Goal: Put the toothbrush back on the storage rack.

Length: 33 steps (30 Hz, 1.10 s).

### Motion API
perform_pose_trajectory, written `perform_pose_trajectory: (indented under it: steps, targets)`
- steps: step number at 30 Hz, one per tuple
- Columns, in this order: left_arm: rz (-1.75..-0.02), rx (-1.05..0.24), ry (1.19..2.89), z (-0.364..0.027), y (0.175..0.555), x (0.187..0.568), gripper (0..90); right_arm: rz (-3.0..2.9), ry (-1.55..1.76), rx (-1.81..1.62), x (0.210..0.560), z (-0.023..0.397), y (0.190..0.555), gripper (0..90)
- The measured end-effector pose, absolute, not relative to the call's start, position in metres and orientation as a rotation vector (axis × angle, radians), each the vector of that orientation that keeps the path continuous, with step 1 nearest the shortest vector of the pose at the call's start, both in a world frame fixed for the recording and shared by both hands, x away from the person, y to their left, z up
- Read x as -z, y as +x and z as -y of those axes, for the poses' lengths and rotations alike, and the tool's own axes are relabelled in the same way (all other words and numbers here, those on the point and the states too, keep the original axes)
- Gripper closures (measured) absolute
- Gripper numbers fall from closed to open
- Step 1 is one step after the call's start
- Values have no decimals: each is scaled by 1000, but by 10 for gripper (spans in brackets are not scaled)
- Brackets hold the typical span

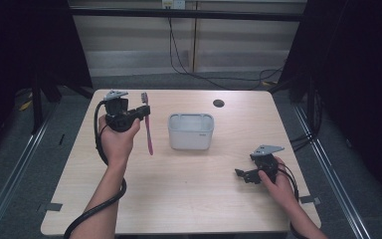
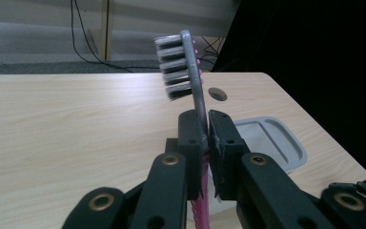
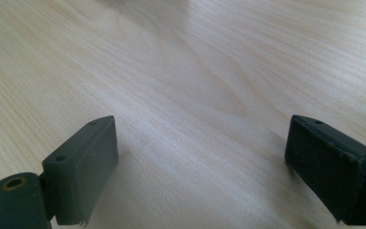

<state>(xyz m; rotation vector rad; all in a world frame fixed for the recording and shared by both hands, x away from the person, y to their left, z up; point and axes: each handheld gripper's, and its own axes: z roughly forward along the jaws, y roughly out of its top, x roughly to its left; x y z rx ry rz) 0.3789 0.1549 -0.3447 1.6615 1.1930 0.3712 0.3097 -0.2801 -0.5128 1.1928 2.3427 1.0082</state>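
On the left side of the high view I have the left gripper (image 1: 142,111) raised above the table (image 1: 189,199), held in the person's left hand (image 1: 115,142), its black cable looping down along the forearm toward the bottom edge. Its jaws are pinched on the toothbrush (image 1: 148,130), which hangs nearly upright in the upper left of the tabletop: the head points to the far edge, and the pink handle slants down toward me, ending just left of the grey bin (image 1: 191,131).

In the left gripper view I see the same grip up close. The left gripper (image 2: 206,143) has both black pads pressed against the grey neck of the toothbrush (image 2: 194,71); the bristles face the left of that frame, above the jaws, and the pink handle drops out of sight below them at the bottom centre. The grey bin (image 2: 271,138) sits behind the jaws at the right of that frame, with the round dark hole (image 2: 218,93) in the table beyond it.

At the centre of the high view, the bin stands on the wood, well apart from both grippers. The hole (image 1: 218,103) lies above it, to its right.

At the lower right, the right hand (image 1: 278,184) holds the right gripper (image 1: 239,174) low over the table. In the right gripper view its jaws stand spread wide, with bare wood grain between them.
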Motion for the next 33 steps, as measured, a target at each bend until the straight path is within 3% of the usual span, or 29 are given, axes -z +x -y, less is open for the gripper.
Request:
perform_pose_trajectory:
  steps: [28,33]
  targets:
    - [-1111,-442,1617,-123,397,310,845,-2341,1195,-1009,513,280,310,103]
    - [-1084,-501,1649,-112,399,304,845,-2342,1195,-1009,513,280,310,104]
